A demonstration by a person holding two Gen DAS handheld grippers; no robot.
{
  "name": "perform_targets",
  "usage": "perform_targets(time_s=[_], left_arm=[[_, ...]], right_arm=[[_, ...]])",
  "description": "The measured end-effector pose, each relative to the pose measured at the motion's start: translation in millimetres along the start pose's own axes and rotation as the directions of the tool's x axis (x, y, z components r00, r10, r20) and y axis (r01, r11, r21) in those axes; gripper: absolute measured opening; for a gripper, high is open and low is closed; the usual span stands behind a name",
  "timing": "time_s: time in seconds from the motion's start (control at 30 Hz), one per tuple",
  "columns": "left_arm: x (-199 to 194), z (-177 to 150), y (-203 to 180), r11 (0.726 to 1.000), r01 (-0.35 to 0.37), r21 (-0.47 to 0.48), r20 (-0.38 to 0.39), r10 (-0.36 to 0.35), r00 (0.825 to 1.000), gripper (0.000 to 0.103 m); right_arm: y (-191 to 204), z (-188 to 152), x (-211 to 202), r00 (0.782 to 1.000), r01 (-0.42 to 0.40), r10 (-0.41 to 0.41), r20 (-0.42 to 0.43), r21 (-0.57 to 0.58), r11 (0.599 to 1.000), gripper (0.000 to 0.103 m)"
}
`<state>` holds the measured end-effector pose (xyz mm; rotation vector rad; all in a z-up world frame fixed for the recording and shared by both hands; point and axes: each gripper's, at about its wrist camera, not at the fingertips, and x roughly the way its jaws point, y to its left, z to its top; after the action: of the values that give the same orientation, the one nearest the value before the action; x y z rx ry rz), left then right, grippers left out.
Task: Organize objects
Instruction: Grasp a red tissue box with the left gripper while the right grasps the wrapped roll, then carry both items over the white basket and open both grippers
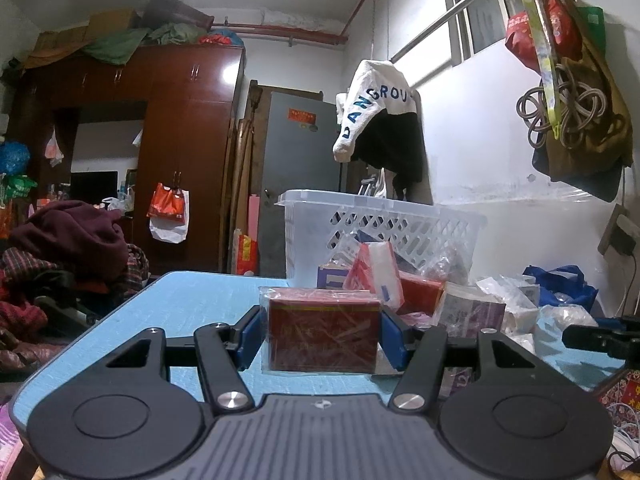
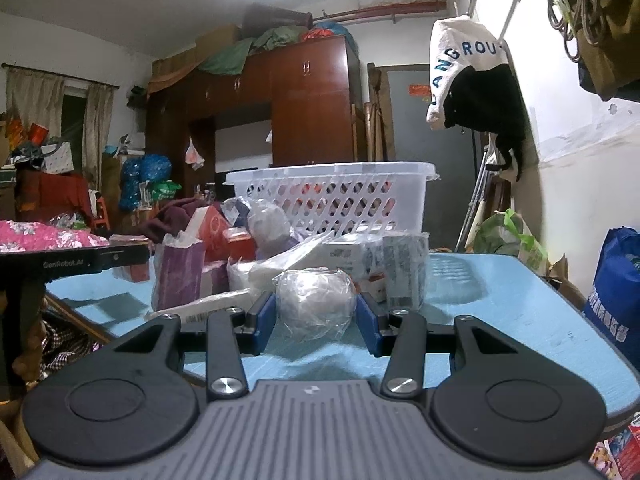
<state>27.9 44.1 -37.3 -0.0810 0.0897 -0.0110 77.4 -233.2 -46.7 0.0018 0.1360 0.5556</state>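
Two items are gripped at once. The left gripper [image 1: 322, 334] is closed on a red box in clear wrap [image 1: 322, 334], its blue pads pressed against both sides; the box appears low over the blue desk [image 1: 192, 296], and whether it rests on it cannot be told. The right gripper [image 2: 316, 314] is closed on a round white bundle in crinkled plastic [image 2: 316, 306], likewise low at the near desk edge. A white lattice basket [image 2: 332, 196] stands at the far side of the desk, behind a loose pile of packets and boxes [image 2: 304, 252]. The step in hand is judged to be the pick-up, with transfer not yet begun. For the next move, both items would need to be lifted clear of the pile, carried over the basket rim and released inside. The bundle looks soft and may deform or slip.
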Motion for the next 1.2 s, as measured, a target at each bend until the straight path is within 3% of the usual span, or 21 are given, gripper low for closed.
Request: perform_targets(time_s=[0.57, 0.83, 1.03, 1.2], left_arm=[[-4, 12, 6, 1.000, 0.002, -0.021, 0.027, -0.002, 1.000, 0.063], [8, 58, 10, 0.996, 0.078, -0.038, 0.093, -0.074, 0.993, 0.063], [63, 131, 6, 0.983, 0.179, -0.038, 0.085, -0.175, 0.981, 0.063], [144, 166, -16, 0.978, 0.202, -0.051, -0.037, -0.204, 0.978, 0.063]], right_arm=[[-13, 14, -5, 0.998, 0.039, -0.040, 0.043, 0.023, 0.999, 0.048], [-13, 60, 14, 0.995, 0.032, -0.029, 0.095, -0.030, 0.999, 0.048], [-22, 130, 79, 0.998, 0.024, -0.019, 0.064, -0.074, 0.997, 0.048], [-38, 158, 150, 1.000, 0.030, -0.030, -0.006, -0.058, 0.998, 0.048]])
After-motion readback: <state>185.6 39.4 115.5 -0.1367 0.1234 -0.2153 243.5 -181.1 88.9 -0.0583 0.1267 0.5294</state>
